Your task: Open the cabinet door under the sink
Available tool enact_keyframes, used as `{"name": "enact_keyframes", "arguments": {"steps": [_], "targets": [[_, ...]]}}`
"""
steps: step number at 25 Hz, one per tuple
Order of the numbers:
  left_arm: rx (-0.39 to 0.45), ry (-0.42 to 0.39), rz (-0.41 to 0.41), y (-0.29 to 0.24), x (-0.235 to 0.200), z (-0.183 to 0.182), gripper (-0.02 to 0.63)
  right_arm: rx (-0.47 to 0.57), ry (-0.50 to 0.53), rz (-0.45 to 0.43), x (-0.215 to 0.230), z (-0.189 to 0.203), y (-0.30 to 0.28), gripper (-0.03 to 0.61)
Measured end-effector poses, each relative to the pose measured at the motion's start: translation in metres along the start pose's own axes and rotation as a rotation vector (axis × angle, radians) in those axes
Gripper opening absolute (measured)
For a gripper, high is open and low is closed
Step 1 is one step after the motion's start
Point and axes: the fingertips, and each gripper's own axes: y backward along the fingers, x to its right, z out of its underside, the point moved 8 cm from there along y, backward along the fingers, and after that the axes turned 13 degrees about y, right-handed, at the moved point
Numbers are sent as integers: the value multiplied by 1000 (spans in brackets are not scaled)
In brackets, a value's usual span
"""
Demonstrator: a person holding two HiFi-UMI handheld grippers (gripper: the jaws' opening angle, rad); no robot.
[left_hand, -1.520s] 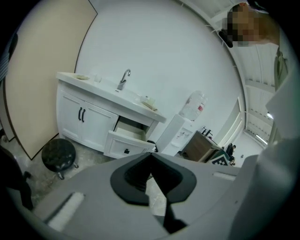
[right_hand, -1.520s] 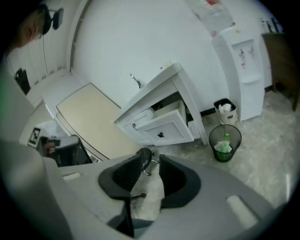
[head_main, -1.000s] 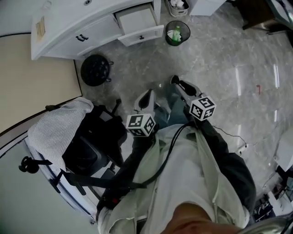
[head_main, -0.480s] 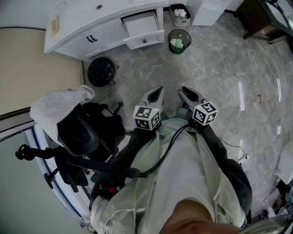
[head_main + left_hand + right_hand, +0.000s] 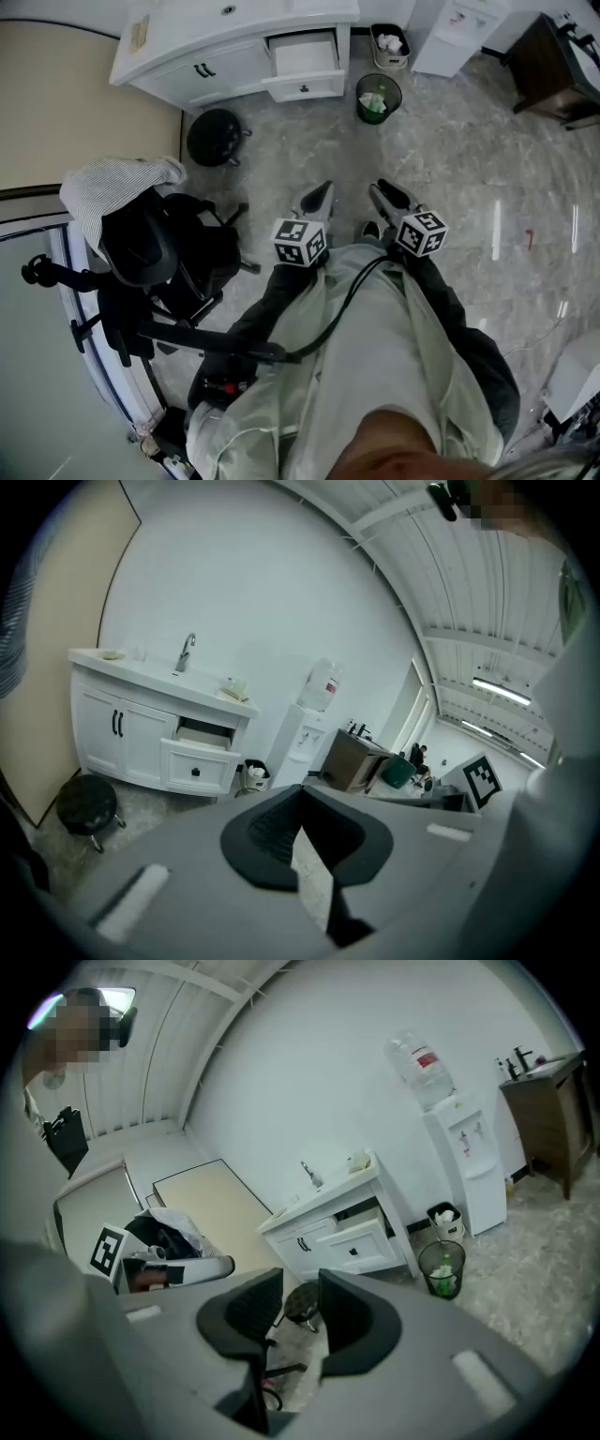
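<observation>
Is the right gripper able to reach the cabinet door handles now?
Probably not yet: the right gripper is far from the handles, and a black stool stands before that door.

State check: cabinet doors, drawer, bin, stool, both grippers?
Cabinet doors: both closed.
Drawer: pulled open.
Wire bin: upright, green bottle inside.
Stool: upright.
Left gripper: shut, empty.
Right gripper: open, empty.

glossy grey marble-look floor; smooth white painted cabinet; black wire-mesh bin.
</observation>
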Motion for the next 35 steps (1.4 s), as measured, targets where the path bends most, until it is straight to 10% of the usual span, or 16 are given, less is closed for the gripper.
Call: {"name": "enact_keyframes", "arguments": {"steps": [35], "targets": [[70,95,-149,3,32,54,8,-21,55,-143,27,5,38,3]]}}
